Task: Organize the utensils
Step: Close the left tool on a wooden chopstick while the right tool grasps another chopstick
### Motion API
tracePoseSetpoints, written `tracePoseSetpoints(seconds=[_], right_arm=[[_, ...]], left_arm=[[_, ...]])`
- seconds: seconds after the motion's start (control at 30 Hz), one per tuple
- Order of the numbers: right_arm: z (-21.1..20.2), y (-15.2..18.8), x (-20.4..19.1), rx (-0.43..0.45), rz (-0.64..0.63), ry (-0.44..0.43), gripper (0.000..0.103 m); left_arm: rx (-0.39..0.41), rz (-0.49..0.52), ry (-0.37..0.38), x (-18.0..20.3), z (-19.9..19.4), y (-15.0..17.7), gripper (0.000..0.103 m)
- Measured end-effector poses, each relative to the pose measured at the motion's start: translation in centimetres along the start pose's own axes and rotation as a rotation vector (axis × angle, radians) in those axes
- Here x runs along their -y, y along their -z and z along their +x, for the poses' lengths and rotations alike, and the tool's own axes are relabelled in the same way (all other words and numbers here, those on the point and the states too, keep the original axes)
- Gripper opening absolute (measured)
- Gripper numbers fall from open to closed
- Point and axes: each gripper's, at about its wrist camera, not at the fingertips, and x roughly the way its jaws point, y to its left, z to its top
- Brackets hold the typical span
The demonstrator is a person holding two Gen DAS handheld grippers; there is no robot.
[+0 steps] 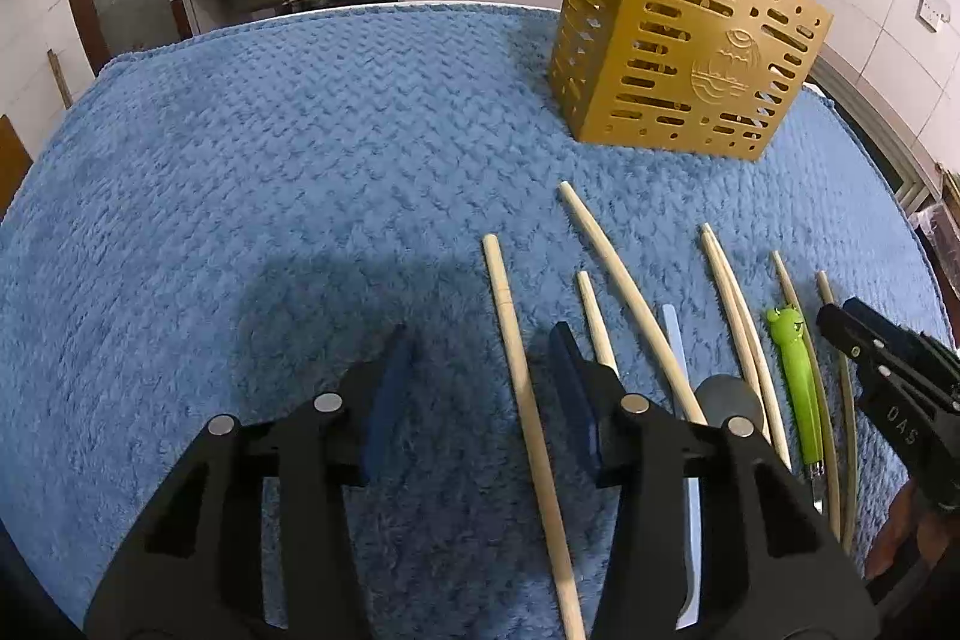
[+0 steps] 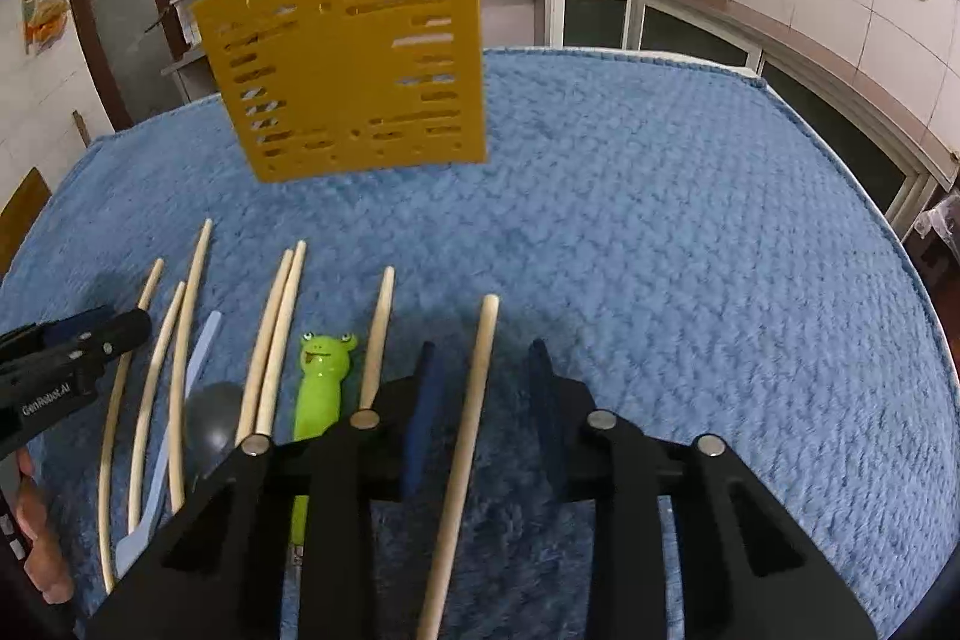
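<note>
A blue fleece blanket (image 1: 270,172) covers the whole table, and on it stands the gold slotted utensil holder (image 1: 684,40), upright at 1 o'clock in the left wrist view and at 11 o'clock in the right wrist view (image 2: 354,58). Next in size, the left gripper (image 1: 480,370) sits low at 6 o'clock with its jaws spread wide, gripping nothing; 1 wooden chopstick (image 1: 528,400) lies on the blanket in the gap between its fingers, touching neither pad as far as I can tell. The right gripper (image 2: 480,388) is likewise released, jaws wide apart, and another chopstick (image 2: 462,448) lies in the gap between its fingers. Between the 2 grippers the rest of the utensils lie in a loose row of near-parallel sticks: 2 chopsticks touching side by side (image 2: 276,340), more single chopsticks fanned beside them, a pale blue utensil handle (image 1: 678,358), a dark grey spoon bowl (image 2: 213,421), and the little green frog-handled utensil (image 2: 321,382), all well short of the holder.
</note>
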Motion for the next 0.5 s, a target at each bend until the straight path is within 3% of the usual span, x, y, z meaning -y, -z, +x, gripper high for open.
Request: tracePoseSetpoints(seconds=[0.5], right_arm=[[0.5,-0.2,0.4,-0.009,0.001,-0.014,0.027]], left_arm=[[-0.007,0.081,-0.045,1.5,1.0,-0.7,0.046]])
